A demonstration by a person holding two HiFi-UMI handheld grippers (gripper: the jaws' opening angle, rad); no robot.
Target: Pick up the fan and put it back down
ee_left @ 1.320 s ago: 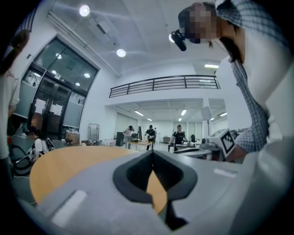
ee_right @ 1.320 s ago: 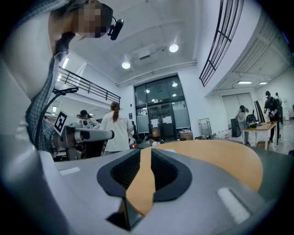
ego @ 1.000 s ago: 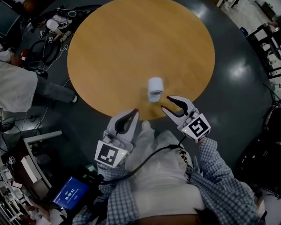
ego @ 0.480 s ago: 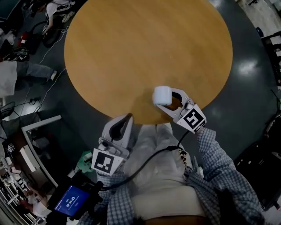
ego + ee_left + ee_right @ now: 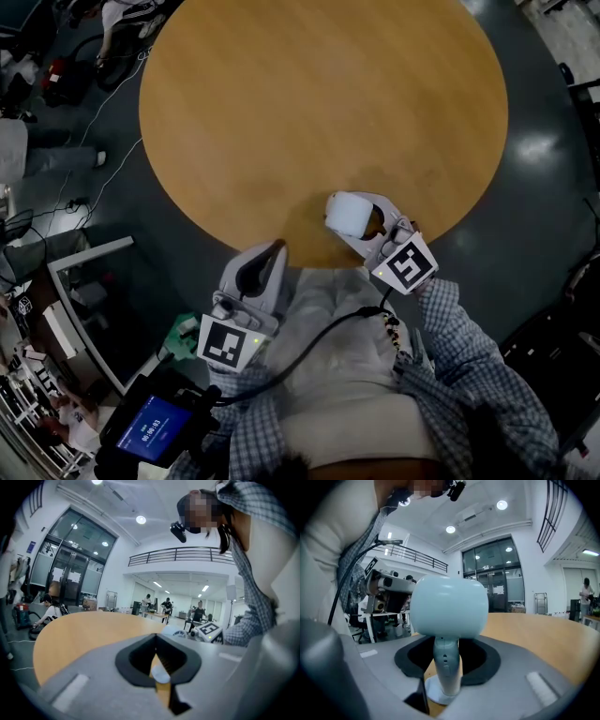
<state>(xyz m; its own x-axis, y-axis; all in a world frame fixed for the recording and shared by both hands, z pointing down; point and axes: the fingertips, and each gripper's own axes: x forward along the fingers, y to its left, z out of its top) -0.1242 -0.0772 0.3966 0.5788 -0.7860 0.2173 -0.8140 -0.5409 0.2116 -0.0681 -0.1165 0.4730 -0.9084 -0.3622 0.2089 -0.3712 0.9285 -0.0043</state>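
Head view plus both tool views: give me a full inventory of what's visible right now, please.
table: one, round, wood-brown, middle of the floor
fan: one, pale blue-white, upright near the table's near edge, base on the wood
floor: dark grey, glossy, all around the table
screen: one, lit blue, lower left beside the person
desk frame: one, white, on the floor at left
bystanders: a few, dark clothes, far across the hall
checked sleeves: two, blue-white, behind the tools
left tool: one, grey, jaws together, empty, just short of the table edge
right tool: one, grey, jaws closing round the fan's stem, a gap showing each side
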